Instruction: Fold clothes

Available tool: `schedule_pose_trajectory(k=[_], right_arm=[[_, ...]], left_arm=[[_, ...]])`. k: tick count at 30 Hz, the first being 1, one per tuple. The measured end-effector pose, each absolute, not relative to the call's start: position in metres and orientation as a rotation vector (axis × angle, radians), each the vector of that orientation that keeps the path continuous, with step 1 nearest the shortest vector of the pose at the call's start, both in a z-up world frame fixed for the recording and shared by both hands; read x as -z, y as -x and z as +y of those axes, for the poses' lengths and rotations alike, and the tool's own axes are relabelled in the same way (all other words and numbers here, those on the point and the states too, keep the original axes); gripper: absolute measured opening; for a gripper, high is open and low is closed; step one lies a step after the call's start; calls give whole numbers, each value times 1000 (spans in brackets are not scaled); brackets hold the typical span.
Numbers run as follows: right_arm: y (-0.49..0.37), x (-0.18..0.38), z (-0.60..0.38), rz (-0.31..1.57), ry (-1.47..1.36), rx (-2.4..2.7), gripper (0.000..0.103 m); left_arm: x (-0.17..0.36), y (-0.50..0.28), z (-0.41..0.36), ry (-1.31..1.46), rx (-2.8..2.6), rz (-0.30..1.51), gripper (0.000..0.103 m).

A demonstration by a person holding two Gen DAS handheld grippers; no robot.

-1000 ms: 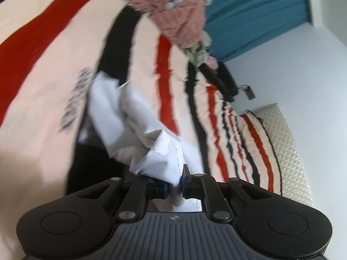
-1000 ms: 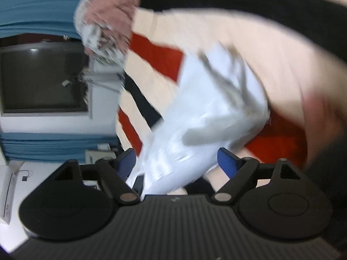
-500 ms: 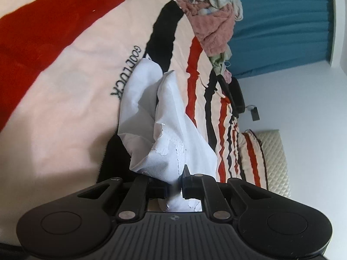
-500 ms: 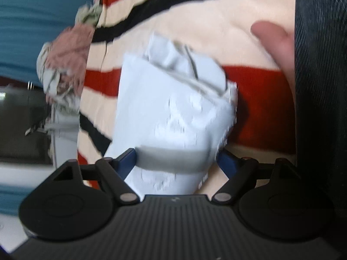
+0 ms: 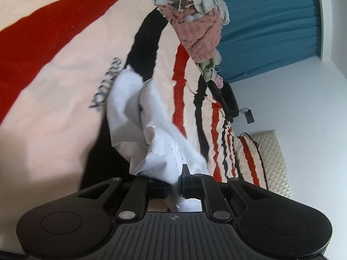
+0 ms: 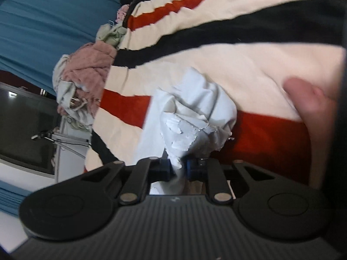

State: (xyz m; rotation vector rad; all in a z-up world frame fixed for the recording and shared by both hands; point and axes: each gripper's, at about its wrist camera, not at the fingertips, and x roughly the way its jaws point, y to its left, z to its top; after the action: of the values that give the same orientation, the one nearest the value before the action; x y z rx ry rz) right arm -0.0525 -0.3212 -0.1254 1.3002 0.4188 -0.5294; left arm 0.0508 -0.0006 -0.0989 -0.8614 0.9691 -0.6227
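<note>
Item: white garment (image 5: 151, 130), thin cloth w/ cracked print, bunched and crumpled, hanging between our two claws above the bed (image 5: 54, 75), which carries a cream spread w/ red and black stripes. Left claw (image 5: 175, 181): fingers together, clamped on an edge of the white garment; cloth runs down thru the gap. Right claw (image 6: 179, 167): likewise pinched tight on the white garment (image 6: 195, 112), at another bunch of it. Whether either grip sits on a corner or a hem, we cannot tell; the folds hide it. Garment is not flat, not squared; no clean fold line shows. Also present: pile of mixed clothes (image 5: 195, 21), pink and pale, at far end of bed, near the blue curtain (image 5: 271, 32); a bare hand (image 6: 308, 99) at the right edge of the right wrist view. Handling note, our judgement: both grips should stay firm while we draw the claws apart so the cloth hangs open and even, then lay it flat on the bed w/o twist. Thin fabric will slip and sag; keep tension equal on both sides, and keep clear of the pile.
</note>
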Motion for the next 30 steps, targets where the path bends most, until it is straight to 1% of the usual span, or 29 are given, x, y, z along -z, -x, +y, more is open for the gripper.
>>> schedule_pose_trajectory(k=[5,10,13,16,17,19,21,23,25,28,29,30], right_arm=[[11,83,-365,392,-1320,476,15],[-72,44,-427,386,-1263,430,16],[-134,20,-469,360,-1206,394,16],[-183,-4,-506,252,-1150,323,16],[-198,-12,-517,213,-1125,297,16],[-223,-18,-533,176,-1048,288,16],[-243,-4,-544,173,-991,301,16],[-259,30,-552,200,-950,319,16],[-270,75,-558,271,-955,331,16],[-281,148,-559,468,-1002,348,16],[-281,170,-559,533,-1036,354,16],[-277,183,-557,546,-1058,346,16]], left_arm=[[53,-110,-46,848,680,1015,11],[-1,-201,-132,700,673,978,11],[-35,-261,-186,623,696,896,11],[-61,-318,-232,584,749,762,12],[-65,-333,-247,573,772,718,12],[-51,-352,-272,530,798,659,12],[-35,-370,-296,485,822,604,13],[-4,-372,-300,436,808,635,13],[29,-373,-302,386,791,676,13],[78,-373,-304,312,763,735,12],[94,-373,-305,287,753,755,13],[110,-374,-306,262,744,774,16]])
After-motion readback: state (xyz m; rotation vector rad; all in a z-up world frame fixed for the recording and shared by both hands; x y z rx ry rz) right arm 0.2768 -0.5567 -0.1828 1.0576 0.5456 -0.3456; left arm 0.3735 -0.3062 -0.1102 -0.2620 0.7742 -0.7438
